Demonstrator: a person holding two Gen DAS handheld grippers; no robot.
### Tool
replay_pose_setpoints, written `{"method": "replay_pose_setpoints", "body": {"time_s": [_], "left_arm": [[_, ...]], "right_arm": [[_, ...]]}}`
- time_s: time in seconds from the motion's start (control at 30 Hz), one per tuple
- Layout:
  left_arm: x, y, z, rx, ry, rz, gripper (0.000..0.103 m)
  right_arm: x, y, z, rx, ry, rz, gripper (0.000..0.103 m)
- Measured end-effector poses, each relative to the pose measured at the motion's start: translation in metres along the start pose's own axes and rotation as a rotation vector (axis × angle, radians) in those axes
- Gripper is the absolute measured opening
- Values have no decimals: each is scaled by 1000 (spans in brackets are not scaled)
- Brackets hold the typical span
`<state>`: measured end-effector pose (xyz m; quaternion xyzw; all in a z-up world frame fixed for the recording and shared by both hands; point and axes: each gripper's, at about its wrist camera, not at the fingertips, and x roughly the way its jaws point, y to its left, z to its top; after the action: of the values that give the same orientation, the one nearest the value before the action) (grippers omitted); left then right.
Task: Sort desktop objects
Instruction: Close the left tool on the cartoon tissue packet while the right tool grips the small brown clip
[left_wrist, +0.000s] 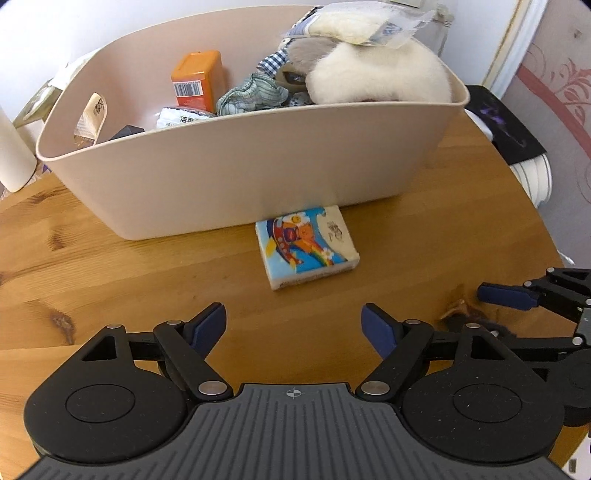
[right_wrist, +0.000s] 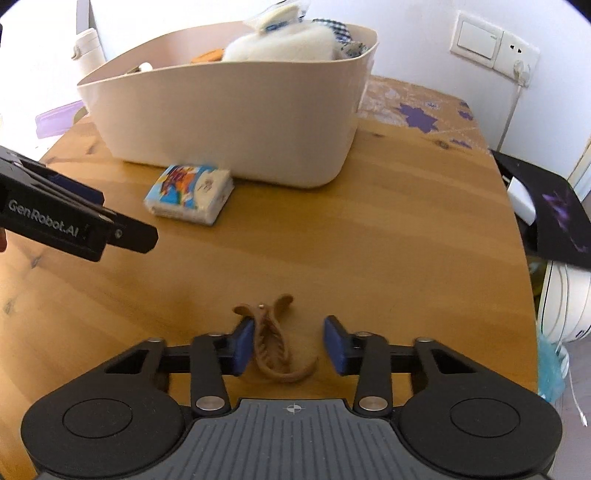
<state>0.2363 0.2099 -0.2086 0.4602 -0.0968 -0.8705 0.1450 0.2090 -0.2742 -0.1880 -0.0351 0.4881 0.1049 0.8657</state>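
A beige bin (left_wrist: 240, 158) stands on the wooden table (left_wrist: 110, 258), holding a white plush toy (left_wrist: 380, 74), an orange box (left_wrist: 197, 79), cloths and packets. A tissue pack with a cartoon print (left_wrist: 308, 245) lies just in front of the bin; it also shows in the right wrist view (right_wrist: 190, 194). My left gripper (left_wrist: 293, 325) is open and empty, a short way in front of the pack. A brown hair claw clip (right_wrist: 275, 343) lies on the table between the open fingers of my right gripper (right_wrist: 290, 343), close to the left pad (right_wrist: 242, 345).
A black mouse pad (right_wrist: 554, 210) lies at the table's right edge. A wall socket and switch (right_wrist: 495, 44) are behind. A white bottle (left_wrist: 11, 155) stands left of the bin. The bin (right_wrist: 236, 114) takes up the back of the table.
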Motion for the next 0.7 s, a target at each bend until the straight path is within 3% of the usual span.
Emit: {"method": "replay_pose_setpoints", "body": {"time_s": [0.07,0.33,0.63,0.67,0.7], "left_arm": [[4,-2,4,-15,0,0,82],[23,-14,25,-47,-10,31,82],[44,-17,32,-66,36,61,81],[44,-17,33,-57,35,61,79],[43,-18,34,-43,30,61,75]], "right_arm": [[2,-7,4,4,-5,4,29],[13,-23,20,-5,-17,25,29],[20,-29,30,-26,-34,45,28],[20,-29,30,-28,-35,47,19],[20,-29,30,-31,-37,54,18]]}}
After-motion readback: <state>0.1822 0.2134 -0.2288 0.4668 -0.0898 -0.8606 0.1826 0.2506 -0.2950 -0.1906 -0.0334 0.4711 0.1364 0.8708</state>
